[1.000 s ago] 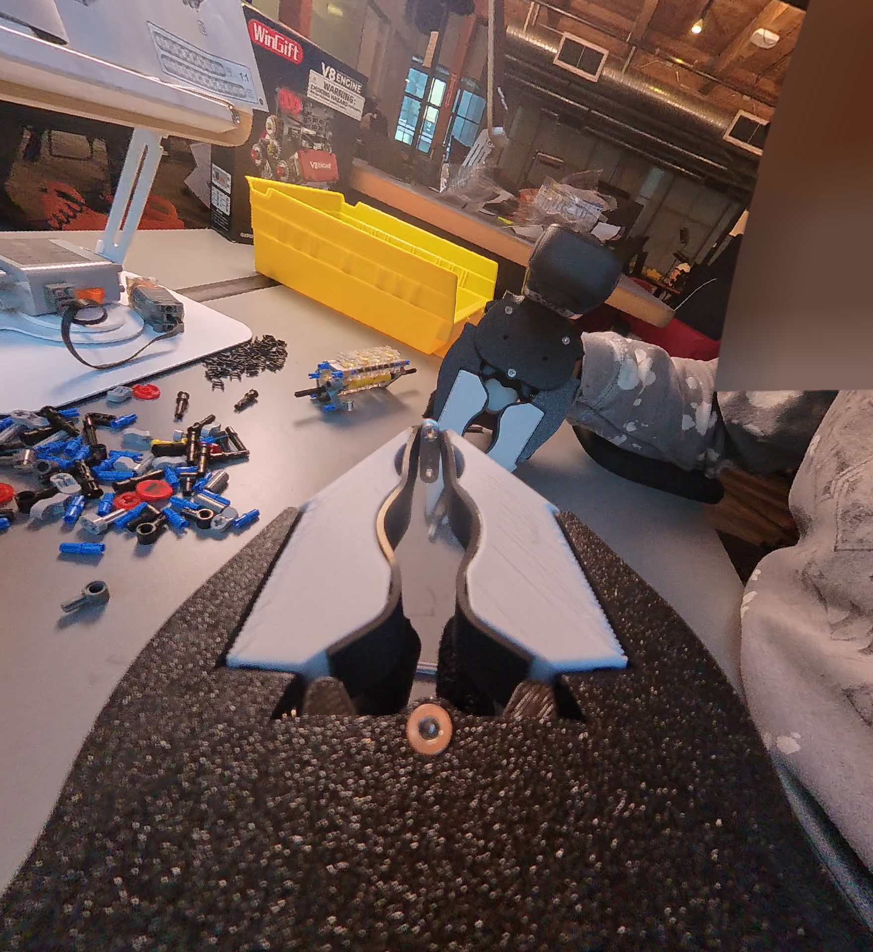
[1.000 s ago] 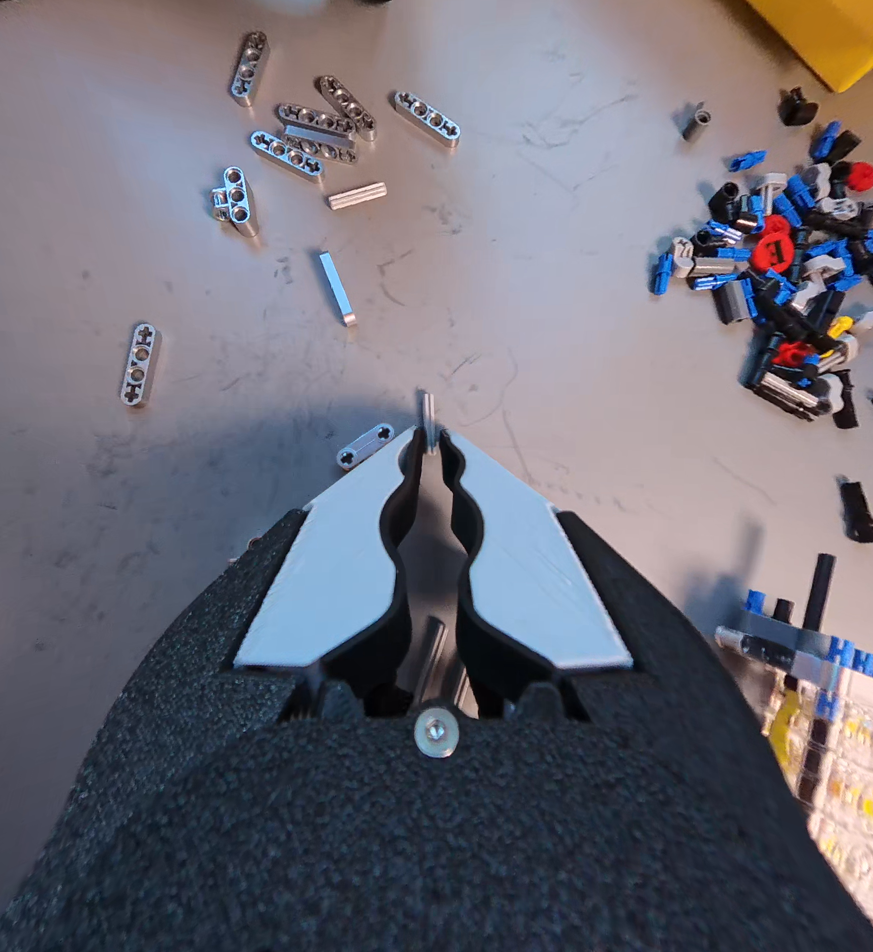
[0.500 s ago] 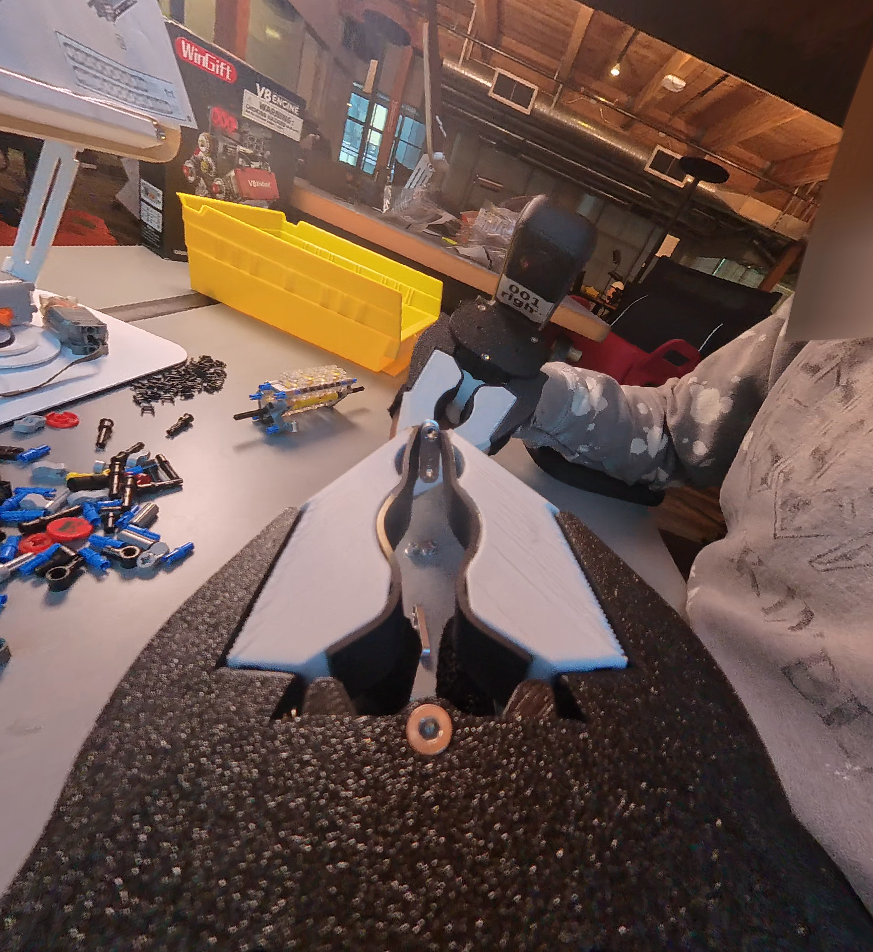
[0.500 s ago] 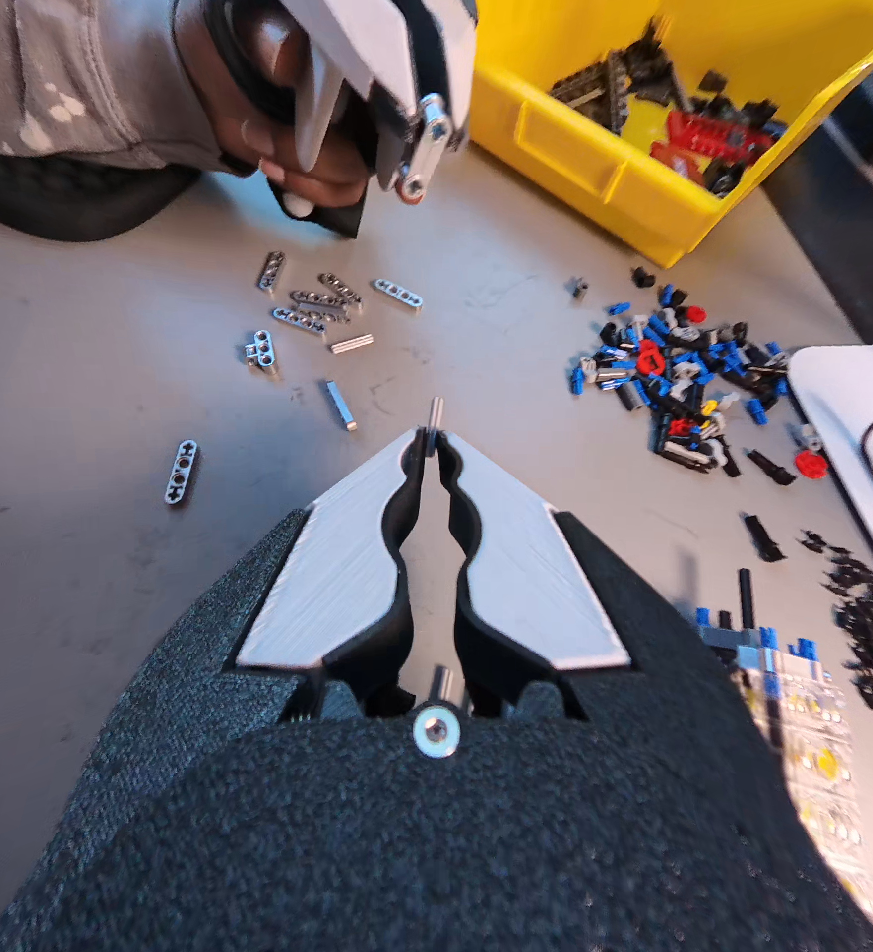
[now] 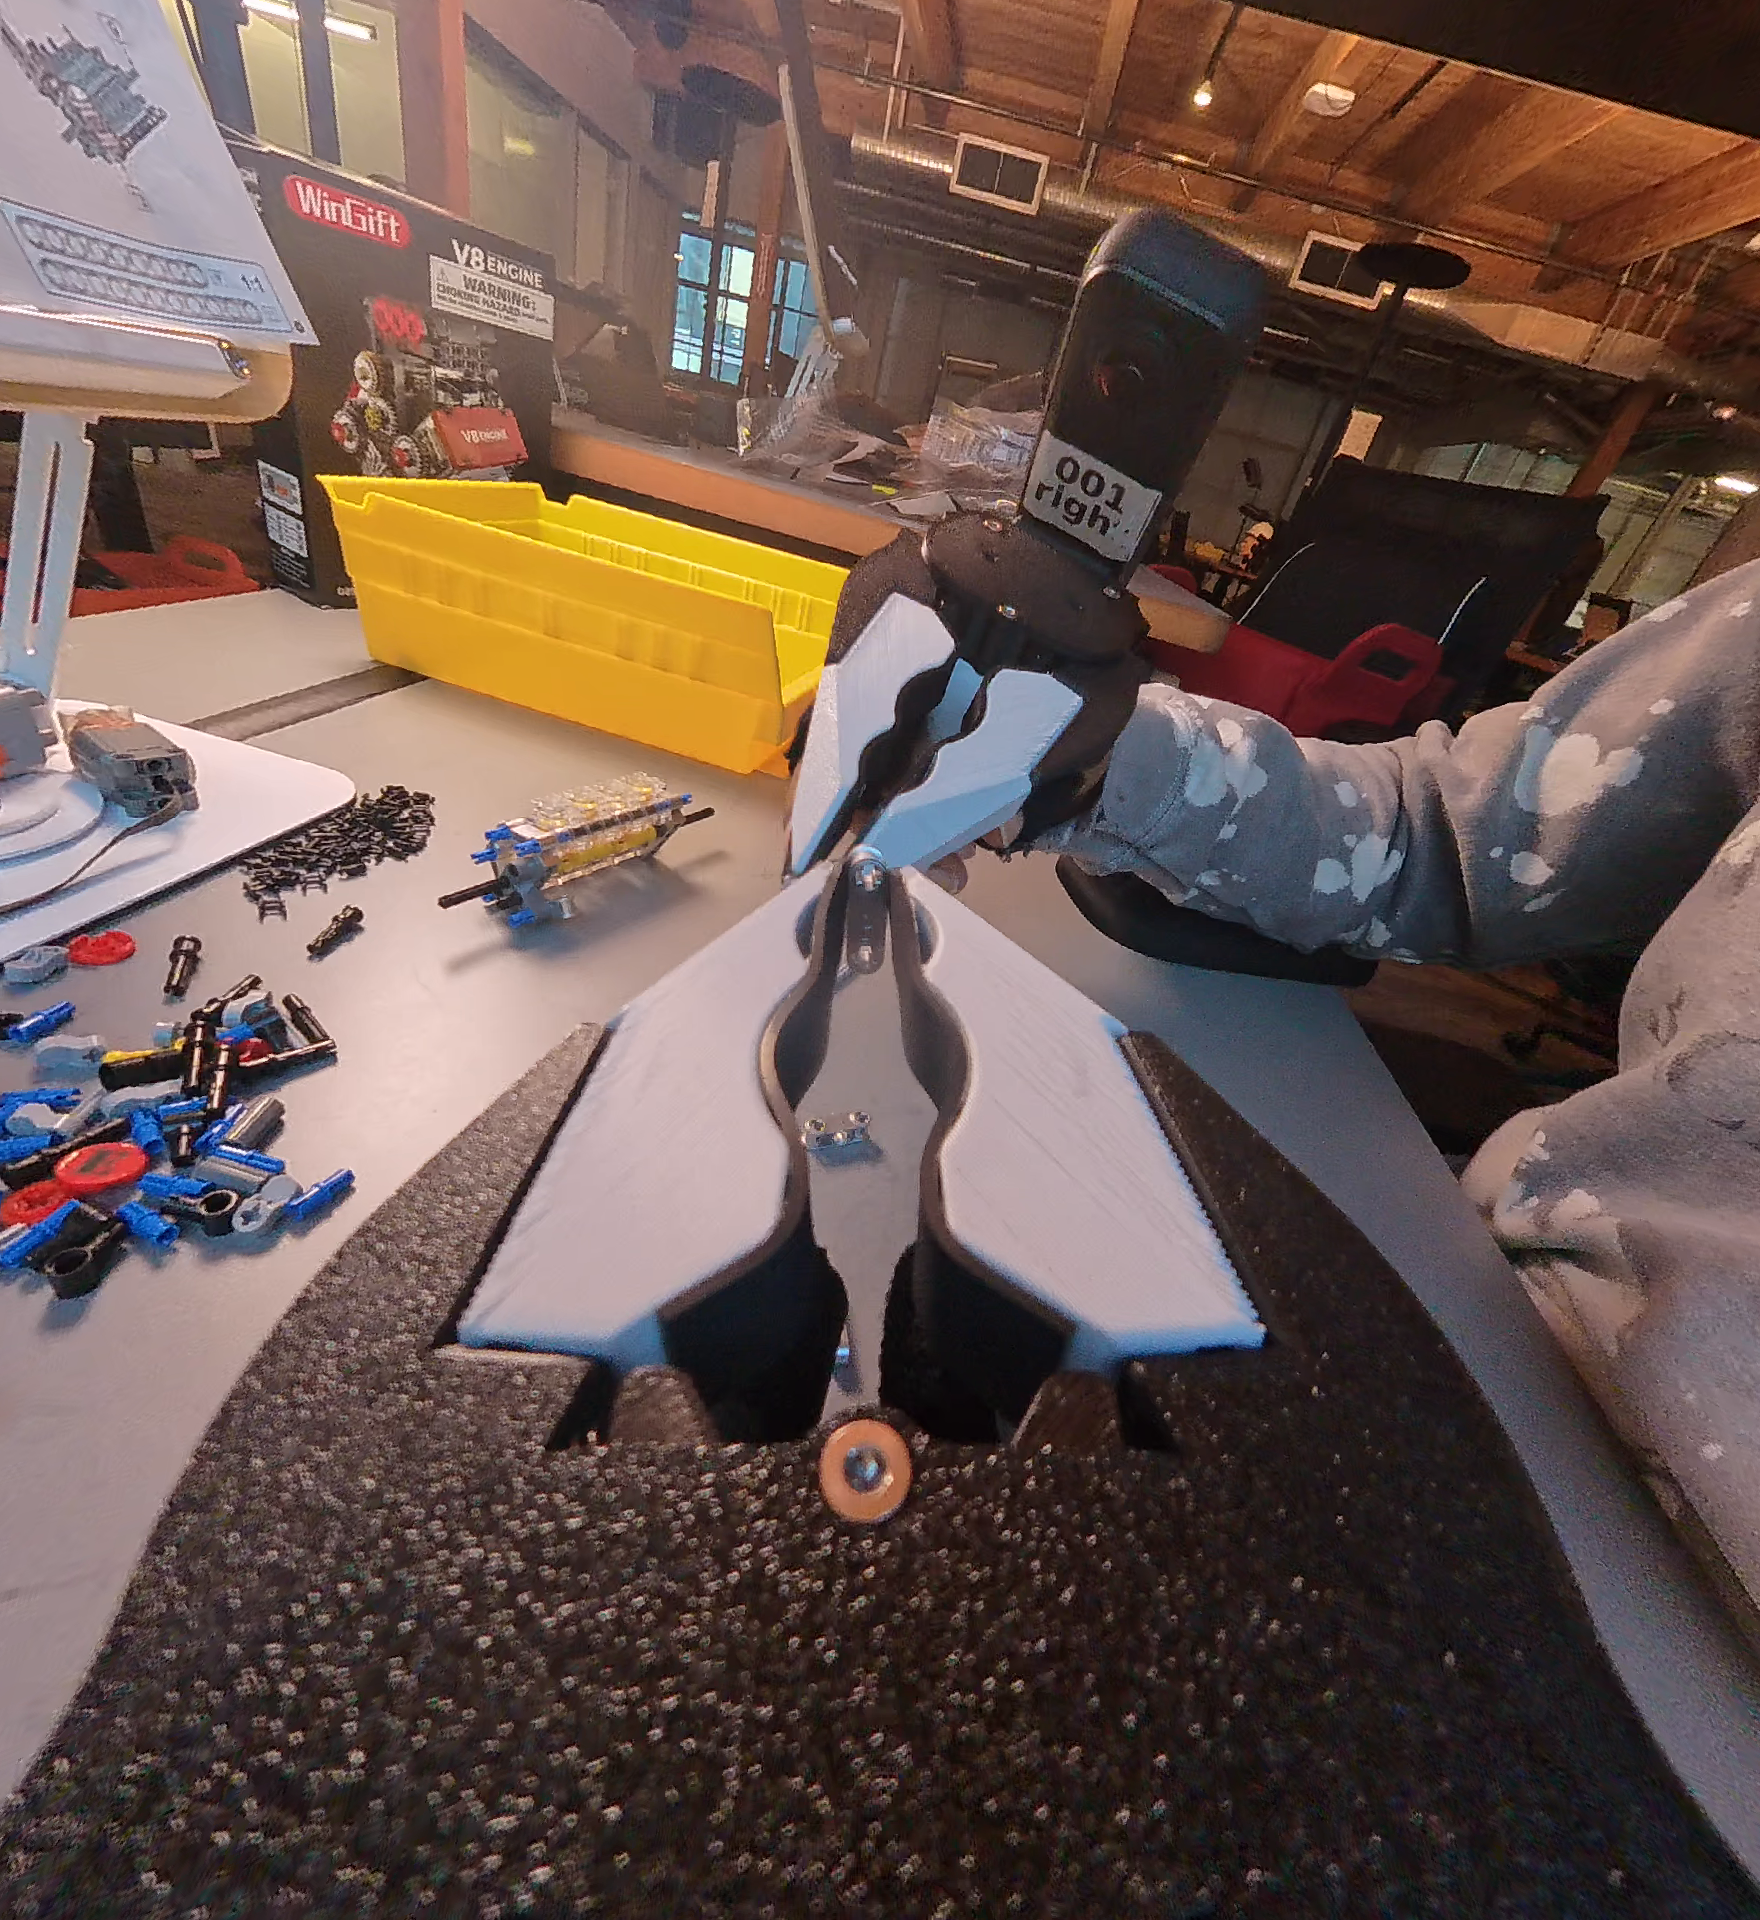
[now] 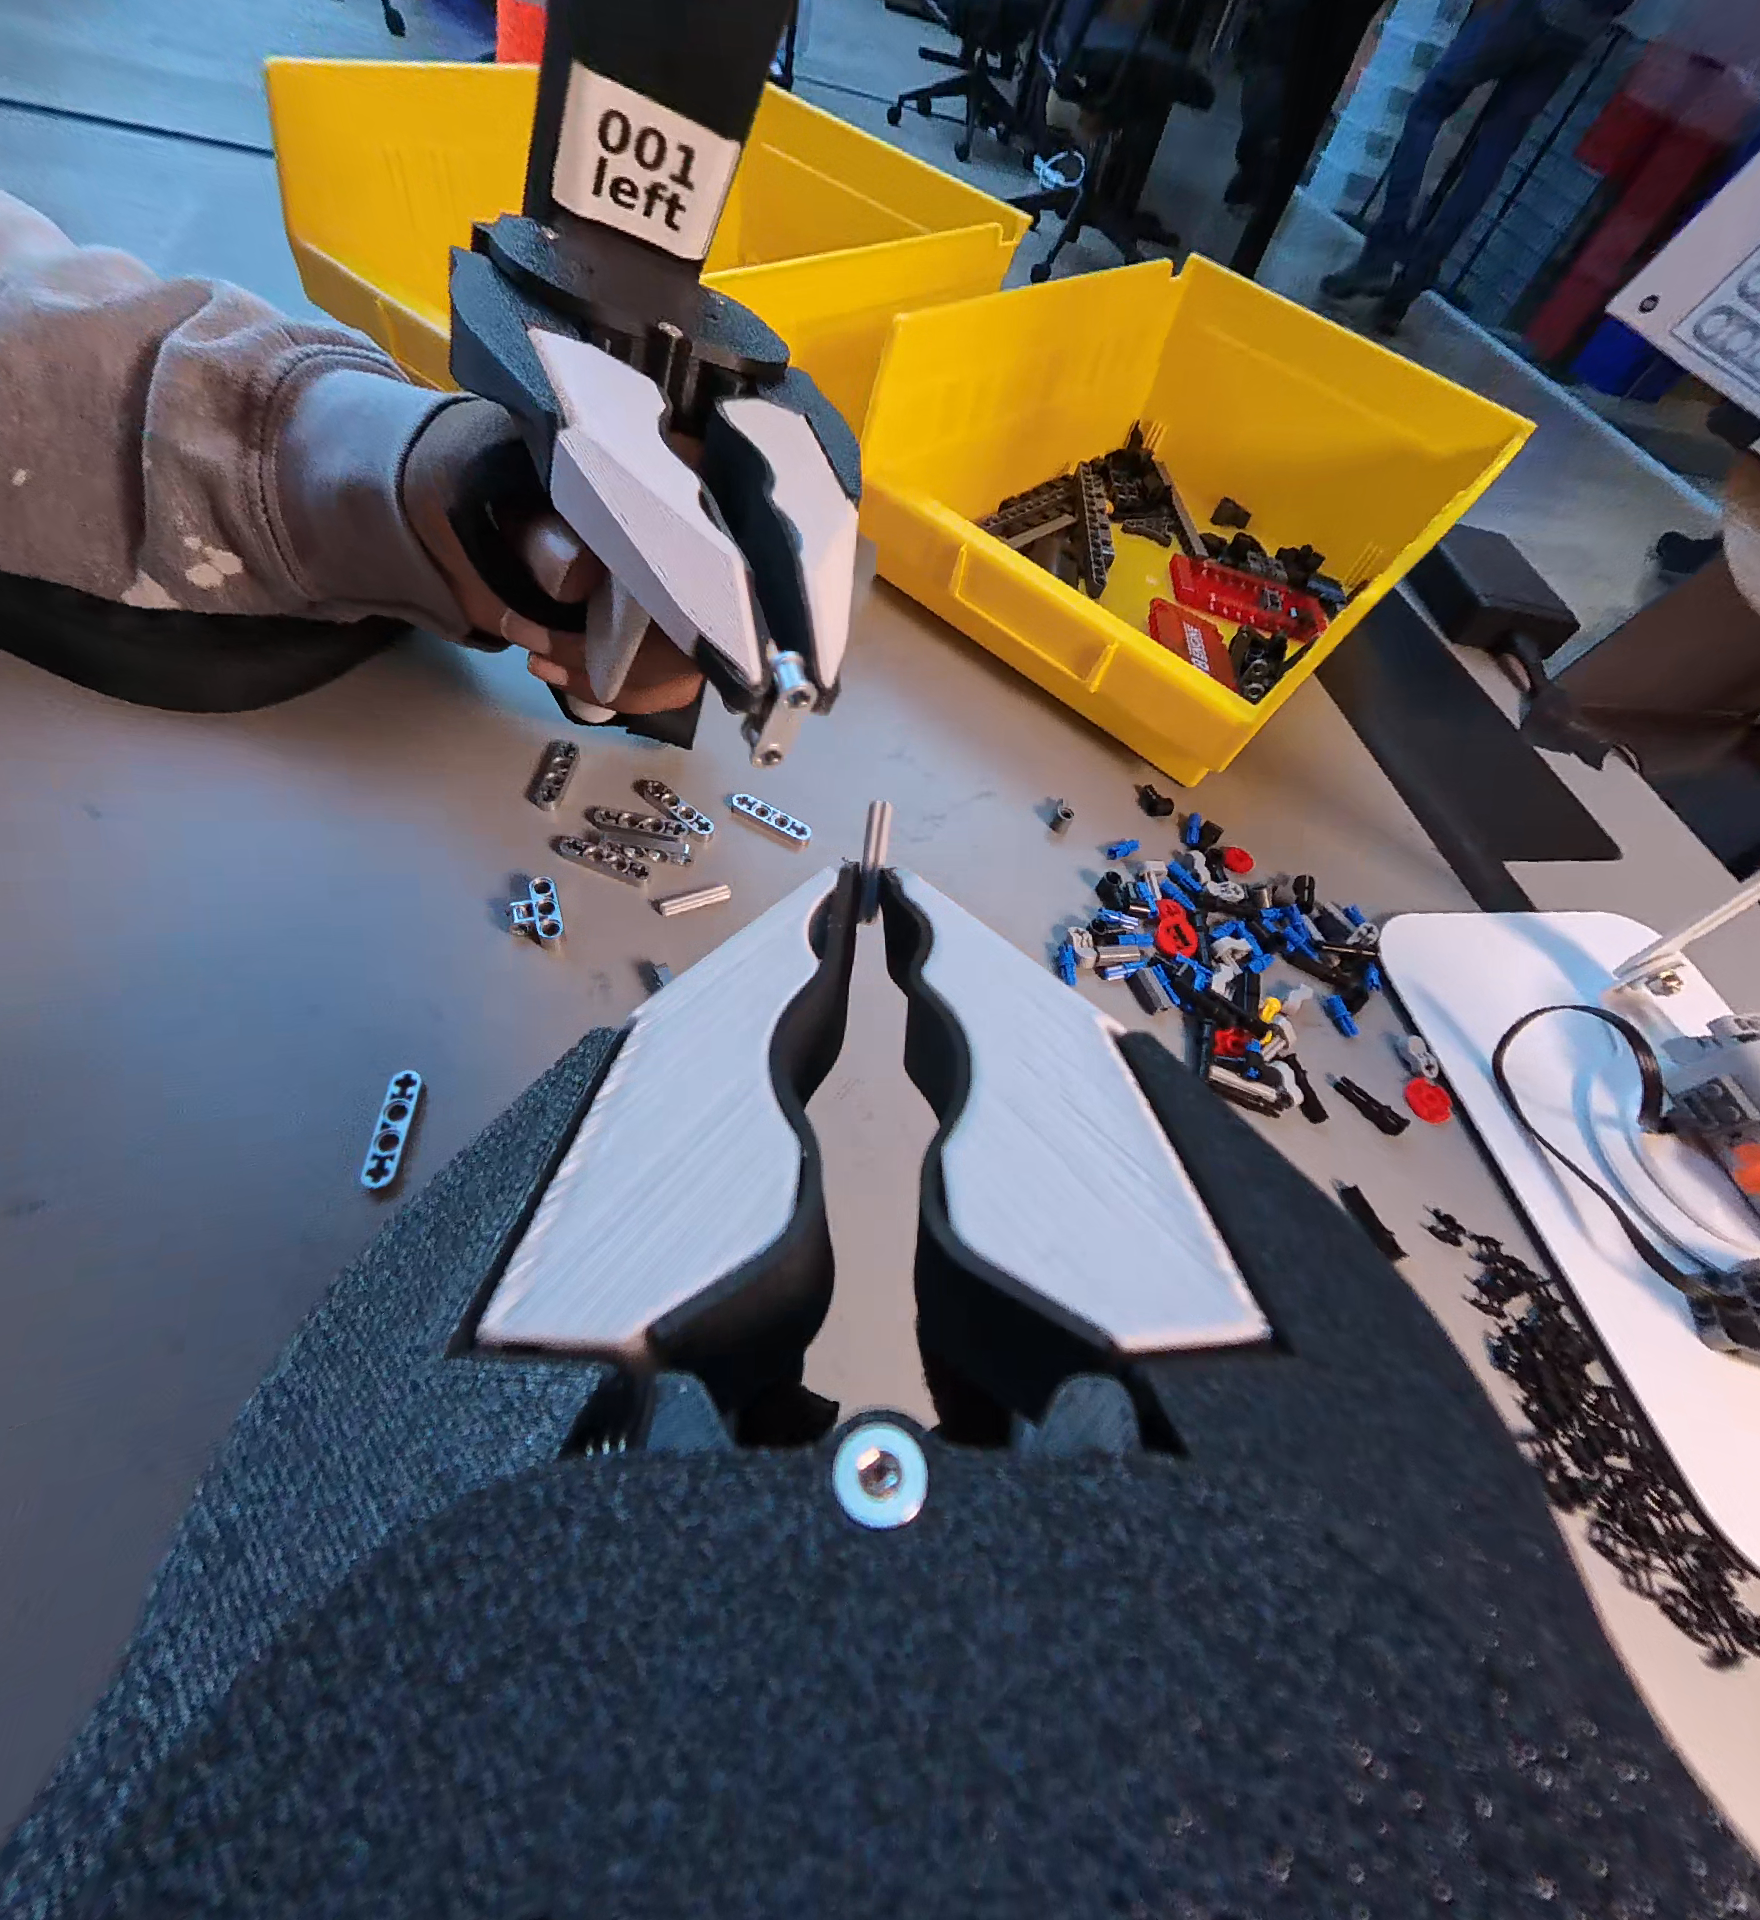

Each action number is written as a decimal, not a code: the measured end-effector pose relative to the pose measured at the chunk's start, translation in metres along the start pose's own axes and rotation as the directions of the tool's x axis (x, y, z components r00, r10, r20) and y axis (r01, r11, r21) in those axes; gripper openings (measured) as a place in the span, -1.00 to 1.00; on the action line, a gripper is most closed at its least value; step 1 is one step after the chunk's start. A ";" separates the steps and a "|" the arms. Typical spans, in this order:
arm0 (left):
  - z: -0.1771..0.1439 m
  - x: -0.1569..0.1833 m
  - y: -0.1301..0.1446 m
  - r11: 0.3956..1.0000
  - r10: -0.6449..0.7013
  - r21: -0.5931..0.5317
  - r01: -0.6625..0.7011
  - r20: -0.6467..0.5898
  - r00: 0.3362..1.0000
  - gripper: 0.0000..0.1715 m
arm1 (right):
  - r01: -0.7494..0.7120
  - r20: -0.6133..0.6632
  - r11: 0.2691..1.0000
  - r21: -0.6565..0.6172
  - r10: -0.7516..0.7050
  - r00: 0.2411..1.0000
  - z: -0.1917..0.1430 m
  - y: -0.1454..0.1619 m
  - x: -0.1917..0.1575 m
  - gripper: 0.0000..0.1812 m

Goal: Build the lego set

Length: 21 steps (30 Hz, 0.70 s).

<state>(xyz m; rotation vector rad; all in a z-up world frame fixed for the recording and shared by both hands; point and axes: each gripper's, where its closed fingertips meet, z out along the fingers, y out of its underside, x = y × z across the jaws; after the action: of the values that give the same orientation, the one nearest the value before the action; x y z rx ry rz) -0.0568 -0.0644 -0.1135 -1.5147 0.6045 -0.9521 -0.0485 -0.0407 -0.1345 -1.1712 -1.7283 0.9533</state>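
My left gripper (image 5: 863, 896) is shut on a small silver beam with holes (image 5: 865, 935) and holds it above the grey table. It also shows in the right wrist view (image 6: 788, 681), with the beam (image 6: 780, 717) sticking out below its tips. My right gripper (image 6: 863, 885) is shut on a short grey axle (image 6: 877, 831) that points toward that beam, a small gap apart. In the left wrist view the right gripper (image 5: 822, 857) hangs tips-down just beyond my left tips. A person's hand and speckled grey sleeve (image 5: 1375, 810) hold it.
Several loose silver beams (image 6: 637, 826) lie on the table (image 6: 180, 935). A pile of blue, black and red pins (image 6: 1219, 966) lies to the right. Two yellow bins (image 6: 1198, 436), a white stand base (image 6: 1541, 1039), black pins (image 5: 346, 842) and a small engine block (image 5: 585, 842) stand around. Only a small space, under 4 cm, lies between the two pairs of fingers. The small engine block (image 5: 585, 842) is about 20 cm from both grippers' fingertips.
Both grippers have risen from the table and turned to face each other. The right gripper has brought its axle up close to the beam in the left gripper.
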 end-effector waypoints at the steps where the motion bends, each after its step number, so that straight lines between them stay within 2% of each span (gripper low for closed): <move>1: 0.000 0.001 -0.001 1.000 0.007 0.000 -0.007 -0.002 1.000 -0.94 | 0.003 0.007 1.000 -0.003 -0.003 1.000 0.000 0.001 -0.002 -0.98; 8: 0.006 0.008 0.004 0.997 0.064 -0.037 -0.064 -0.003 0.998 -0.93 | -0.012 0.050 1.000 0.010 0.011 0.999 -0.004 0.004 -0.008 -0.98; 15: 0.011 0.006 0.012 0.998 0.019 -0.057 -0.020 -0.030 0.999 -0.94 | -0.051 0.065 0.998 0.023 0.049 0.997 -0.009 0.011 -0.005 -0.97; 21: 0.012 0.010 0.009 0.999 0.021 -0.043 -0.023 -0.051 0.998 -0.94 | -0.068 0.074 0.996 0.065 0.063 0.995 -0.012 -0.008 0.002 -0.98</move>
<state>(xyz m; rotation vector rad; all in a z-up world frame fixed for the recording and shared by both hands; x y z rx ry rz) -0.0404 -0.0673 -0.1193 -1.5231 0.6804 -0.9685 -0.0402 -0.0393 -0.1223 -1.1685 -1.7092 1.0971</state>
